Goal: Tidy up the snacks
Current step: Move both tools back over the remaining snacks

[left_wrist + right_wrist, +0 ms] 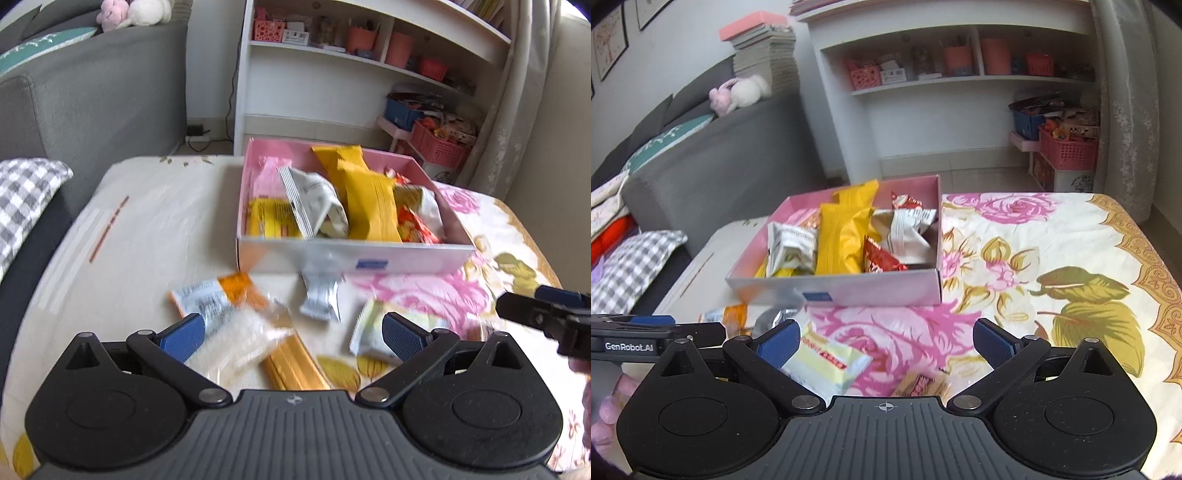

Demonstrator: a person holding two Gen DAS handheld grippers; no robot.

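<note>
left gripper [291, 334]: mine, released, nothing held.
right gripper [884, 341]: released too.
box [351, 260]: centre frame, half full.
loose packets [229, 317]: lower centre; I'd pinch one by its edge.

soft daylight from the curtained right side fills both views, washing out the pale tablecloth [122, 236] with glare, while motion blur smears the loose packets [229, 317], and fisheye bending curves and darkens the far corners.
</note>
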